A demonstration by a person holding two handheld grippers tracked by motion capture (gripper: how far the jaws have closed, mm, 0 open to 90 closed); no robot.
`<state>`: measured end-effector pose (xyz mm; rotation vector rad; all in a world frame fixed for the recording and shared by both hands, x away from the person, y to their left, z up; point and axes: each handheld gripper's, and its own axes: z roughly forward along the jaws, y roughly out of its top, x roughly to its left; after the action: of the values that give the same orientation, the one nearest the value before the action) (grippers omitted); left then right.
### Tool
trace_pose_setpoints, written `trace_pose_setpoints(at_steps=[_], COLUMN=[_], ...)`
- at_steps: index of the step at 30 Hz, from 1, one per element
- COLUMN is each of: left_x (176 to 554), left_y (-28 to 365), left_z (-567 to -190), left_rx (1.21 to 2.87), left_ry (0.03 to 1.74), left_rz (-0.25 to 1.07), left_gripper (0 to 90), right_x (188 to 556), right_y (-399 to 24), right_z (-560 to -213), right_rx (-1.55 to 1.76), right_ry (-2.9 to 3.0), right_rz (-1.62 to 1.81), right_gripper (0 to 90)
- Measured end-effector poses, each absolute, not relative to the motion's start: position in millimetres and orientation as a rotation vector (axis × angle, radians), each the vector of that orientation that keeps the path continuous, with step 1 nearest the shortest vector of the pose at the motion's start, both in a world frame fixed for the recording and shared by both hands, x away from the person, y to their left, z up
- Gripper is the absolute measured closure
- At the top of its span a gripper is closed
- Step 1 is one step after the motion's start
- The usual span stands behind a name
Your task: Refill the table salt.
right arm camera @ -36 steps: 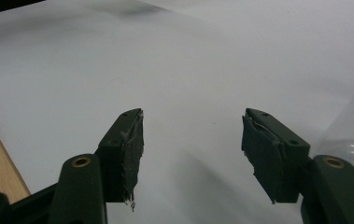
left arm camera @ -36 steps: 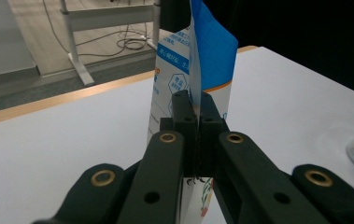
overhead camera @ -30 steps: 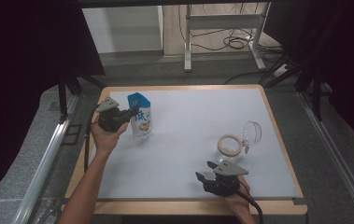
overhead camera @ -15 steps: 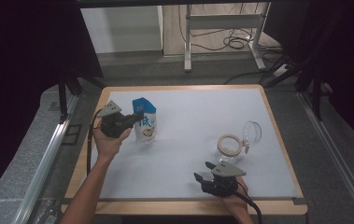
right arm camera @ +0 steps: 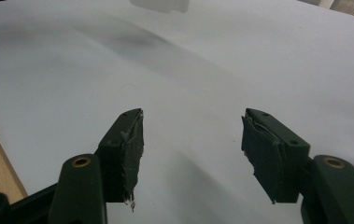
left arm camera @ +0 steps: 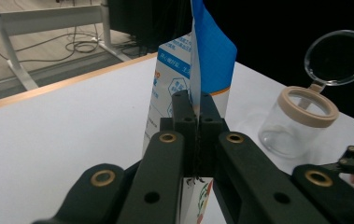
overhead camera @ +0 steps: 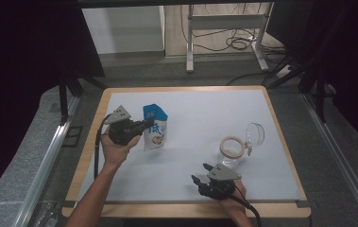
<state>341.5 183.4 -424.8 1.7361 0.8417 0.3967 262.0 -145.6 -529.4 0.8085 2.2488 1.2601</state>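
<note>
A blue and white stand-up pouch [overhead camera: 156,128] stands upright on the left part of the white table top [overhead camera: 200,113]. My left gripper [overhead camera: 144,126] comes at it from the left, and its jaws are shut on the pouch's side edge. The left gripper view shows the jaws [left arm camera: 196,100] pressed together on the thin seam of the pouch [left arm camera: 212,60]. To the right stands a clear jar [overhead camera: 233,147] with a beige rim, its hinged lid [overhead camera: 255,133] flipped back. My right gripper [overhead camera: 199,173] lies near the front edge, open with nothing between its jaws [right arm camera: 191,140].
The table has a wooden border [overhead camera: 181,208] and ends close behind my right hand. Dark curtains and a metal frame [overhead camera: 224,28] stand beyond the far edge. In the left gripper view the jar [left arm camera: 300,121] sits just right of the pouch.
My left gripper has carried the pouch a little to the right and toward the near side of the table. The right gripper and the jar have stayed put.
</note>
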Motion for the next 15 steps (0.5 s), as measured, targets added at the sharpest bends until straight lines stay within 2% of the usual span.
trace_pose_setpoints(at_steps=[15], left_x=[329.8], left_y=[158.5], left_z=[-421.5], left_rx=[1.745], left_ry=[0.790], left_rz=[0.343], left_gripper=[90.0], right_x=[274.4], right_y=[-129.3], right_z=[-529.2], right_rx=[0.819], right_ry=[2.254], right_rz=[1.247], right_gripper=[38.2])
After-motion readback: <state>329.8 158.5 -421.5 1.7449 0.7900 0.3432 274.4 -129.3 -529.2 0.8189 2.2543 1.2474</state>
